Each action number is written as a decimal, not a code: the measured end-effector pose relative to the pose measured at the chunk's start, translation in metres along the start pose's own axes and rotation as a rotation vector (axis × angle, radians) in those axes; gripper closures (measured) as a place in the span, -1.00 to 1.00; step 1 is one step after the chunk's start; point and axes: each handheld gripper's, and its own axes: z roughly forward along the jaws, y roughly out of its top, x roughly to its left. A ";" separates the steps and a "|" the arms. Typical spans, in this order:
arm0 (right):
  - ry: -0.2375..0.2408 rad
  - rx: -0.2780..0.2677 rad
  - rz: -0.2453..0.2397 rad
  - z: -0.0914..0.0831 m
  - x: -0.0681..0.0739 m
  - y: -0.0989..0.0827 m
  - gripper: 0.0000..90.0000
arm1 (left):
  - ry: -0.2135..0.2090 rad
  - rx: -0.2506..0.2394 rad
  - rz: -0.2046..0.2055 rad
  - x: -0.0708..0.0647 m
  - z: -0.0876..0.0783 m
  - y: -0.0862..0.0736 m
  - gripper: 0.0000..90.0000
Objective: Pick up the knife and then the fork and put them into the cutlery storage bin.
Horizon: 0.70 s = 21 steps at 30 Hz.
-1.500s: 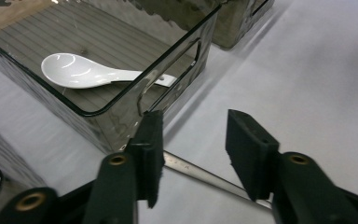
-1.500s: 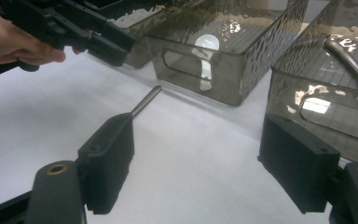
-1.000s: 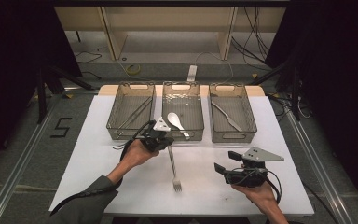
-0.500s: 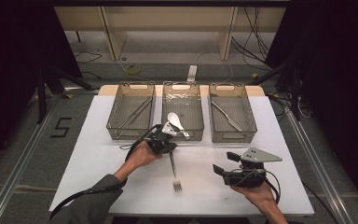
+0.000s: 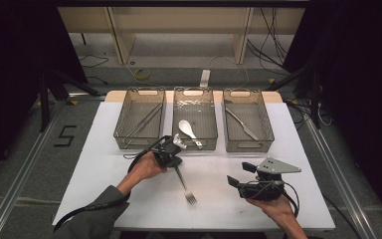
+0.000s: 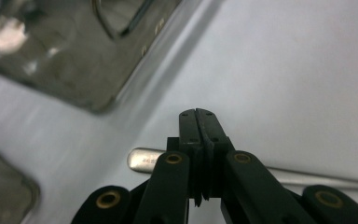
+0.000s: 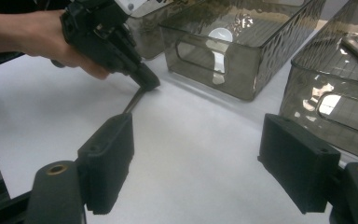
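**Left hand has come down onto the fork handle**

Since the earlier picture the left gripper (image 5: 175,160) moved lower and nearer to the person, and its jaws are now pressed together on the handle of the fork (image 5: 184,182). It points down, wrist bent. The fork lies on the table (image 5: 104,149) before the middle basket (image 5: 195,118). The right gripper (image 7: 200,163) rests level, jaws wide apart.

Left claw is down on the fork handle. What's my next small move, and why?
Probably lift gently. The left claw is shut at the end of the fork handle, which lies flat on the table before the three bins; whether it really pinches isn't clear.
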 end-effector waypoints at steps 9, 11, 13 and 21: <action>0.001 0.003 -0.009 0.000 0.001 0.000 -0.40 | -0.021 0.127 -0.045 -0.007 -0.021 -0.025 0.97; 0.001 0.003 -0.009 0.000 0.002 0.000 -0.40 | -0.027 0.148 -0.048 -0.009 -0.024 -0.029 0.97; -0.001 0.006 -0.010 0.000 0.002 0.000 -0.40 | -0.034 0.164 -0.055 -0.011 -0.026 -0.033 0.97; 0.000 0.009 -0.011 0.001 0.001 0.000 -0.40 | -0.050 0.213 -0.055 -0.021 -0.036 -0.046 0.97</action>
